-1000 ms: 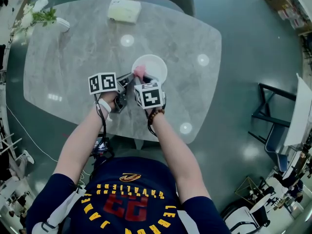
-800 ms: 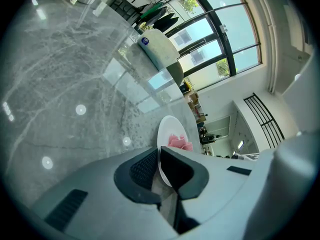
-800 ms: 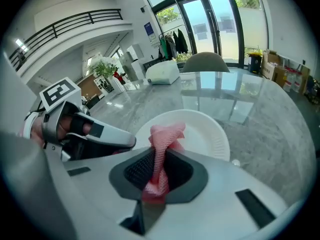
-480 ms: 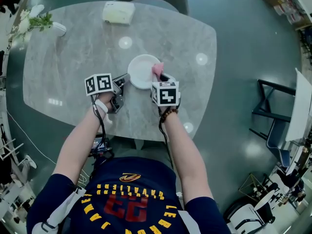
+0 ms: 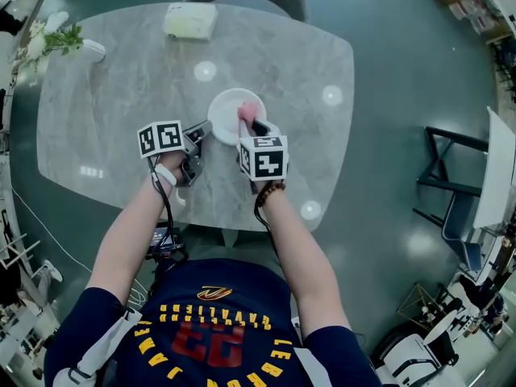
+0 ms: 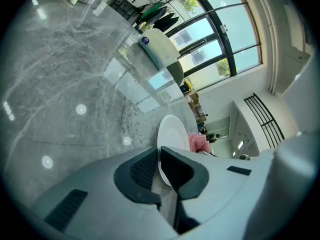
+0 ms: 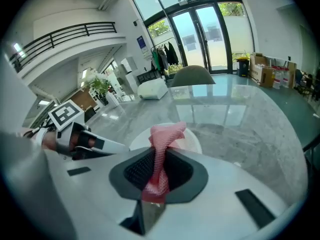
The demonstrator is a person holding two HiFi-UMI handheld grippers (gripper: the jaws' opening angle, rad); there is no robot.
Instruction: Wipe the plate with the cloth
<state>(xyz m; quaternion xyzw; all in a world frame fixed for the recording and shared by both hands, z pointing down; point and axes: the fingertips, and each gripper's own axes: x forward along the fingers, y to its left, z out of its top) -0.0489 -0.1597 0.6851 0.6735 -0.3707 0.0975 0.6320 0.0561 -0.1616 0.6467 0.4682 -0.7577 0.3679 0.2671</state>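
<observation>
A small round white plate [image 5: 227,118] sits on the grey marble-patterned table [image 5: 121,95], just towards 3 o'clock from the table's middle. The left gripper [image 5: 205,129] reaches it from the plate's 8 o'clock side. In the left gripper view its jaws are closed on the plate's [image 6: 172,134] near rim, which stands pinched between the two dark pads. The right gripper [image 5: 256,124] comes in from the plate's 5 o'clock side, and its jaws are clamped on a pink mesh cloth [image 5: 248,111]. In the right gripper view the cloth [image 7: 162,139] rises in a twisted bunch from between the jaws, and its free end lies over the plate [image 7: 194,144]. Seen from the head view, the cloth covers the plate's 3 o'clock part. A cream rectangular box [image 5: 190,20] lies at the table's 12 o'clock edge, and a white vase of green sprigs [image 5: 64,43] stands at about 10 o'clock; both are well apart from the plate.
</observation>
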